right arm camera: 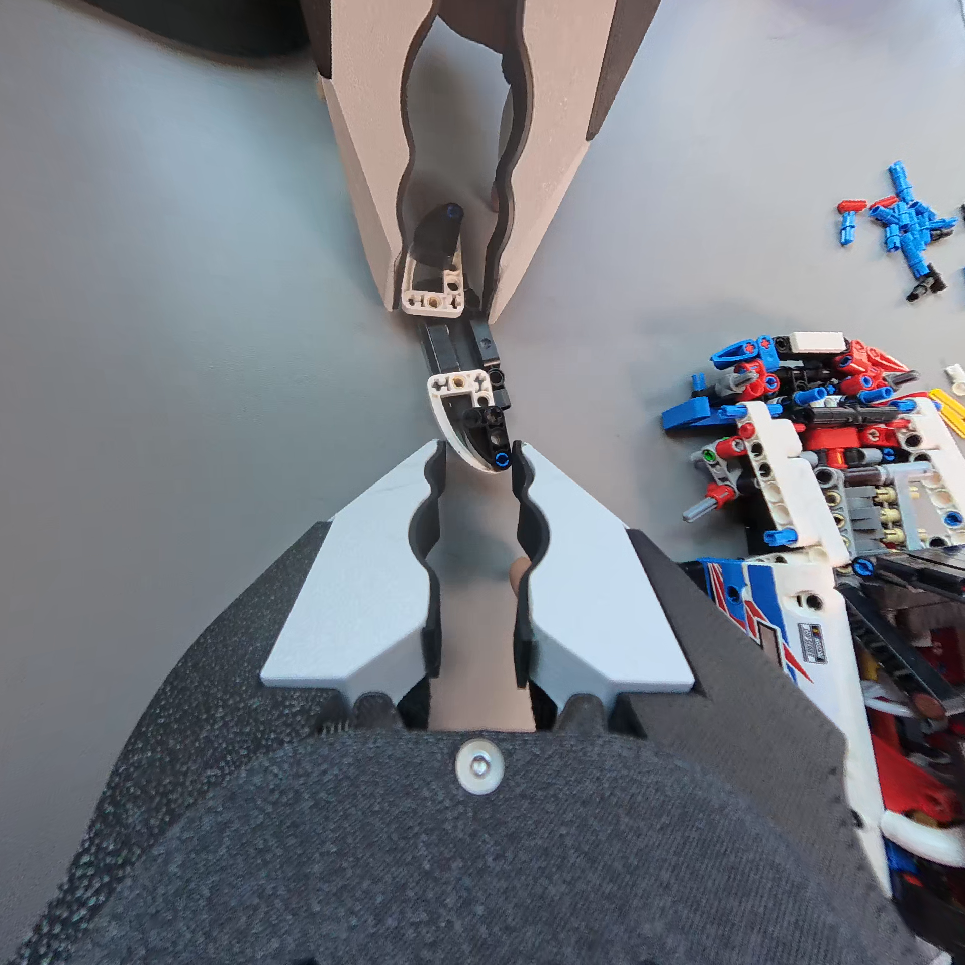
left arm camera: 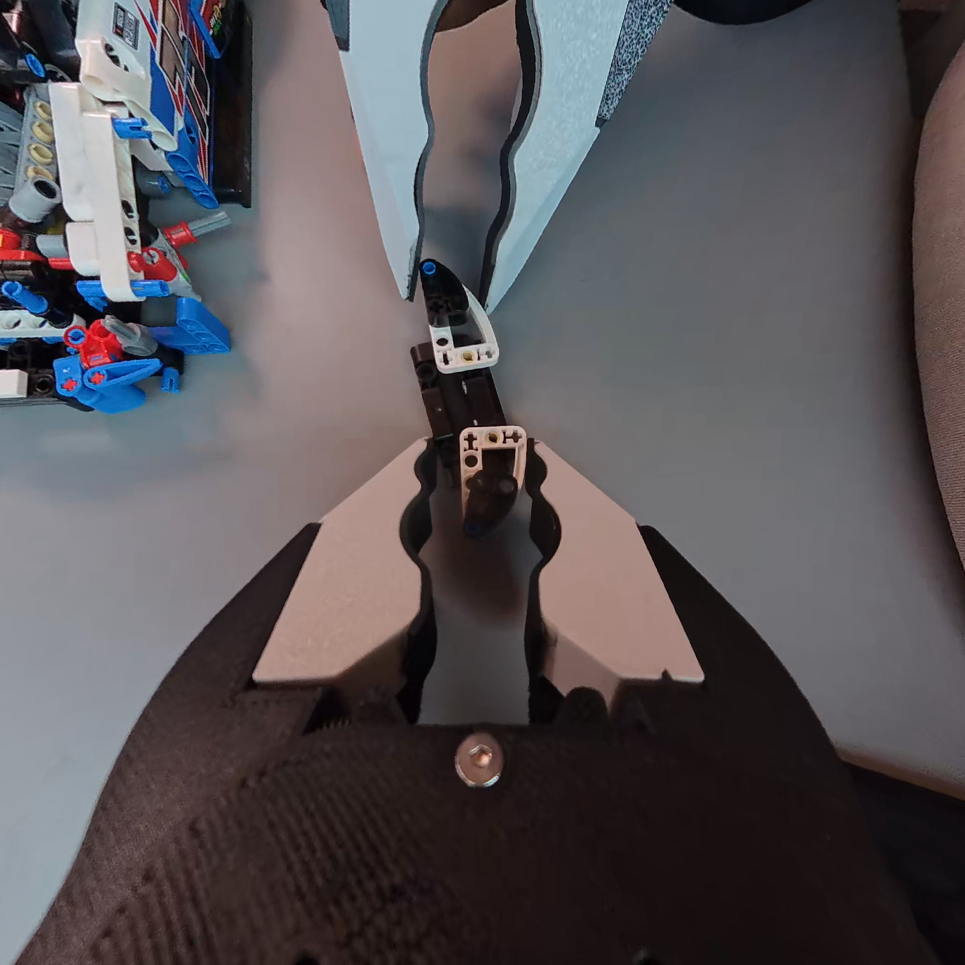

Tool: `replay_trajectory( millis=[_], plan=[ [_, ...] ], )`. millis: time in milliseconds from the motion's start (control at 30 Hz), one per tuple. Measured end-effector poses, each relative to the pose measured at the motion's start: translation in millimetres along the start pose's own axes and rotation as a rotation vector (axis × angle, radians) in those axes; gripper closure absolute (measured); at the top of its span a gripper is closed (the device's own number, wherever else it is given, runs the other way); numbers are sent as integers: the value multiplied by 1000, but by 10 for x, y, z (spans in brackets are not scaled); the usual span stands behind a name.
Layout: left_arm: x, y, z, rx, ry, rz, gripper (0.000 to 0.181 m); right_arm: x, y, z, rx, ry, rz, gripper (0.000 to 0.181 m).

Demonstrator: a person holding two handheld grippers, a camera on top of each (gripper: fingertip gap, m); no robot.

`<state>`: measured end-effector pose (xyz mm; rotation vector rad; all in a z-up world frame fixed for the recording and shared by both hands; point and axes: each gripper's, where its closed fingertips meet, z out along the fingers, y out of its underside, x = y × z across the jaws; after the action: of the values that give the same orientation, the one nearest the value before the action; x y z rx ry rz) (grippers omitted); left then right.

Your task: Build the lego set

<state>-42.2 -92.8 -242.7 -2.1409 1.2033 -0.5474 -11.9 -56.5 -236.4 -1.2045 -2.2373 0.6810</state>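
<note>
Two grippers hold sub-assembly (left arm camera: 462,386) ends: left gripper (left arm camera: 478,444) fingers clamped, right gripper (right arm camera: 478,446) fingers clamped.

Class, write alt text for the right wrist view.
A small black-and-white lego piece spans the gap between two facing tongs, the grey right tongs near, the beige left tongs opposite. A half-built car sits right.

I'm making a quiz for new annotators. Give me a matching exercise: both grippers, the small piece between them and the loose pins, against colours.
1 left gripper
2 right gripper
3 small assembly
4 loose pins

A mostly blue
B tan fingers
C black and white
D pale grey fingers

Pairs: 1-B, 2-D, 3-C, 4-A
</note>
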Motion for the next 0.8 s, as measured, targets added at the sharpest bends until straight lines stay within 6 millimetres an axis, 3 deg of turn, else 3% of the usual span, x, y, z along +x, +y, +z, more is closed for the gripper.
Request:
replay_trajectory(
  millis=[33,300,667,800],
  plan=[
    [-2,-1,2,1,-4,3,149,0,-1,3,2,0,-1,159],
    [-99,-21,6,32,-66,37,150,21,-28,1,46,-4,3,163],
    [-70,-41,20,63,-38,79,152,-13,-19,-16,78,-47,-15,162],
    [-72,-47,12,73,-29,69,152,-20,-51,-32,106,-44,-14,153]
  ],
)
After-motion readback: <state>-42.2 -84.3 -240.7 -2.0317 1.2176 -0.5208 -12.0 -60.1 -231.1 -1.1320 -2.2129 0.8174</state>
